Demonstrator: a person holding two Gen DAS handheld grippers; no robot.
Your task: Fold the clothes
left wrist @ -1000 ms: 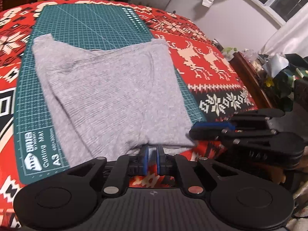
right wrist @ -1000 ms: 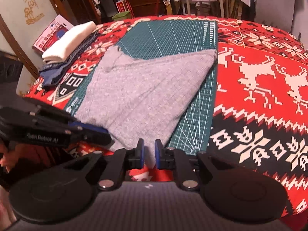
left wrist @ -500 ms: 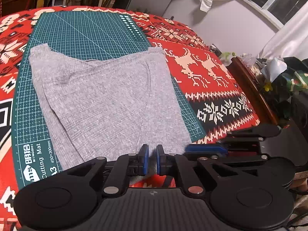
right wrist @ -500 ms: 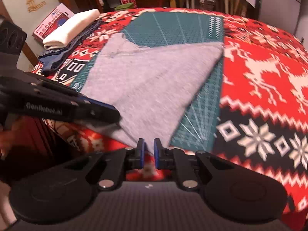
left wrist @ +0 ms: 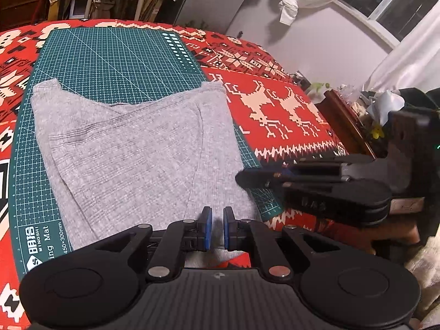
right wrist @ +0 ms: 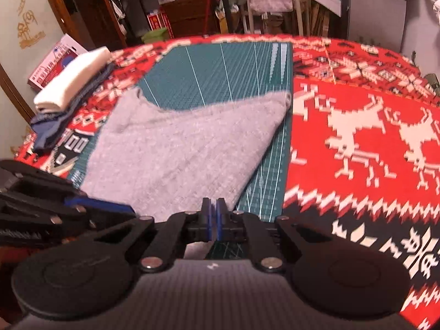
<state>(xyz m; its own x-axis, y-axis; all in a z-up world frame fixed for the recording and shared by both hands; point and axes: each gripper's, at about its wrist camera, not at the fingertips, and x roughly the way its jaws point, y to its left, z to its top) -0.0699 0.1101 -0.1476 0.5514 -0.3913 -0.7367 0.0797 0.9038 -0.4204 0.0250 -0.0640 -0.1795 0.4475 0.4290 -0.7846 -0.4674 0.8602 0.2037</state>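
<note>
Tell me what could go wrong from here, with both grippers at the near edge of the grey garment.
1. The left gripper shows a gap between its pads over the grey garment; its grip may be thin, so the hem could slip on a lift.
2. The right gripper is nearly shut right at the garment's corner, so it may catch little or no cloth.
3. The garment's near edge overhangs the cutting mat, so pulling toward you could drag it off.

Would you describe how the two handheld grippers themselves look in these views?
Both are matte black. The left gripper and right gripper each have two short fingers with blue pads, angular linkage arms with silver pivot bolts, round discs either side and a ribbed grey body. No cables or sleeves show.
</note>
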